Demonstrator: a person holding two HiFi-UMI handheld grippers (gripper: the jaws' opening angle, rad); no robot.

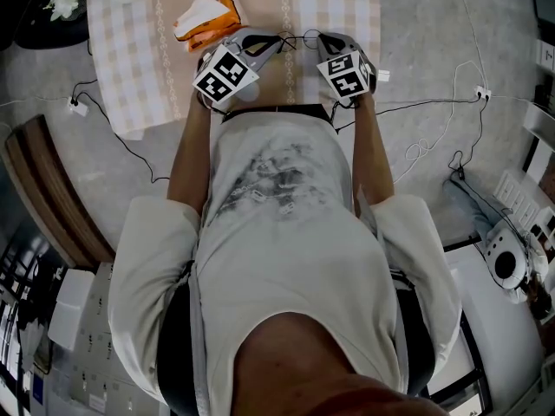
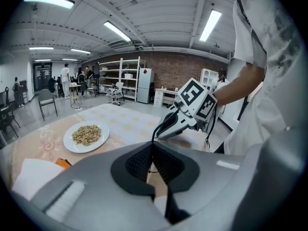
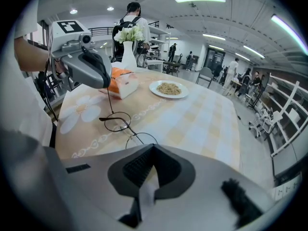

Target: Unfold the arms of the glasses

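Checked cloth covers the tabletop (image 1: 338, 7), which stands in a large hall with strip lights, shelving and a brick back wall.

1. Left tongs (image 2: 153, 146): the jaws are together, clamped on one thin black arm (image 2: 155, 137) of the glasses. In the right gripper view this arm (image 3: 109, 100) runs from the left tongs down to the frame.
2. Right tongs (image 3: 153, 147): the jaws are together. A wire part of the glasses (image 3: 126, 125) runs into their tip, and one round lens is partly hidden behind them. Which part of the frame they pinch cannot be told.
3. Position of the glasses (image 1: 295, 38): in the head view they span the short gap between the left tongs (image 1: 279, 42) and the right tongs (image 1: 316, 40). They sit over the near edge of the tabletop, about midway along it and directly in front of the person. The second arm lies folded across the far lens.
4. Surroundings, moving outward:
   - An orange-and-white packet (image 1: 206, 17) lies just beyond the left tongs, toward the left edge.
   - A white plate (image 3: 168, 89) of food stands farther in from the near edge.
   - A white vase (image 3: 129, 57) with white flowers stands beyond the packet, by the left edge.
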